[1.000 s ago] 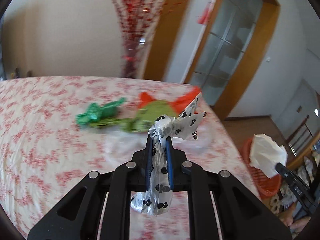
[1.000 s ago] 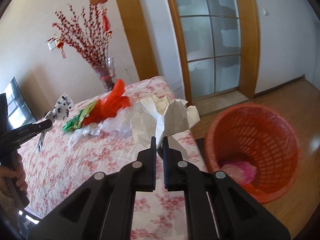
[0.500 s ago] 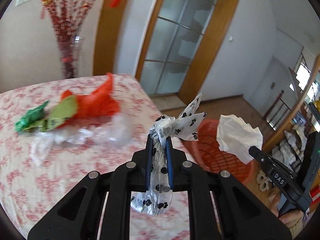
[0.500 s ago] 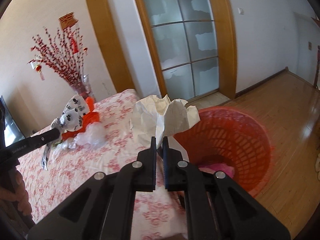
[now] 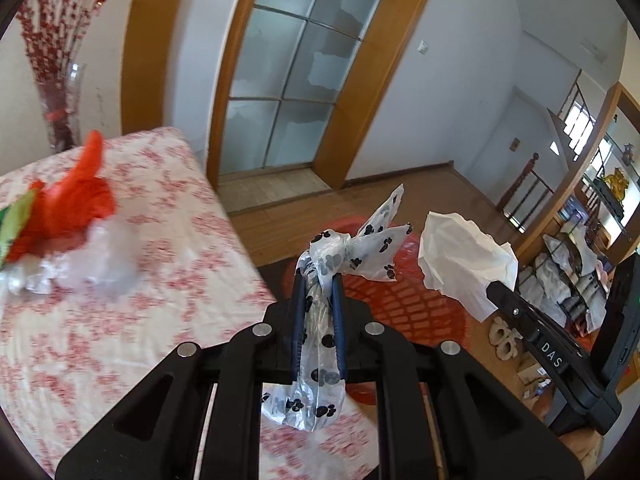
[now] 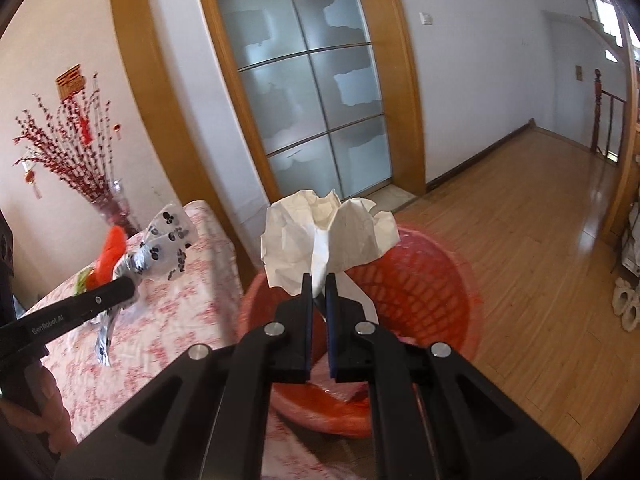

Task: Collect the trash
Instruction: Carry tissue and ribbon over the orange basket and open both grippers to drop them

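Left-wrist view alone shows my left gripper [image 5: 318,280] clenching one paw-print plastic bag [image 5: 320,344]; right-wrist view shows my right gripper [image 6: 318,280] clenching one crumpled white paper [image 6: 320,236] above one red mesh basket [image 6: 424,280].

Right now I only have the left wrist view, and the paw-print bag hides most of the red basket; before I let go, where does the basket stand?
Observer: On the right wrist view the red basket stands open on the wood floor, beside the corner of the table.
Operator: Anything inside?
Observer: Something pink at the bottom, mostly hidden behind the right tongs, which pinch the crumpled paper.
Operator: And my bag?
Observer: There the paw-print bag in the left tongs shows against the table, left of the basket's rim.
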Available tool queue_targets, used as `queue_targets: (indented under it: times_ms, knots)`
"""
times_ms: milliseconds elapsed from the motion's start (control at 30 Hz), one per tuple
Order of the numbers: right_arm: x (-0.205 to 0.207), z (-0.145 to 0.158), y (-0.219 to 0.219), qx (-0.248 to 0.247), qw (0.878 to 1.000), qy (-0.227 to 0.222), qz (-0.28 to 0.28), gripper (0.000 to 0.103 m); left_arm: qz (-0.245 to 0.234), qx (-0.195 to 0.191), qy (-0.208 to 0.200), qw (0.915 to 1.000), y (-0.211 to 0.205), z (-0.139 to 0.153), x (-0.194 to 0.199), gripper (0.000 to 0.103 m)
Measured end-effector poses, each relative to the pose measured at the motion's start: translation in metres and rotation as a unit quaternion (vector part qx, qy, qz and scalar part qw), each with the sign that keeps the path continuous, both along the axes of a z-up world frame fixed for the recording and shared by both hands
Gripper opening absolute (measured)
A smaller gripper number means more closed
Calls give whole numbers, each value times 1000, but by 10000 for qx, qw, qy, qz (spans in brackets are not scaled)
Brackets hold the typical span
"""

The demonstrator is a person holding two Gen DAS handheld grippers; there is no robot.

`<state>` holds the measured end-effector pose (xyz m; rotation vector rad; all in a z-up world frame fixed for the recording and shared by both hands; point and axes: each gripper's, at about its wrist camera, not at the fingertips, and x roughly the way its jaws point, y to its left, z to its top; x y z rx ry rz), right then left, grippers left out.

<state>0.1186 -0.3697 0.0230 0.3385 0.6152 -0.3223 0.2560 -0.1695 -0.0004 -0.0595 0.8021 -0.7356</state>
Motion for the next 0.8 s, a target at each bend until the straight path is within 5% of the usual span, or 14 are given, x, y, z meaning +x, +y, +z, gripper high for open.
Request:
queue_targets:
  times_ms: [800]
  knots:
    - [11,-28,-54,291,9988,21,-402,8,-555,198,583,9966,-84,-42,1,13]
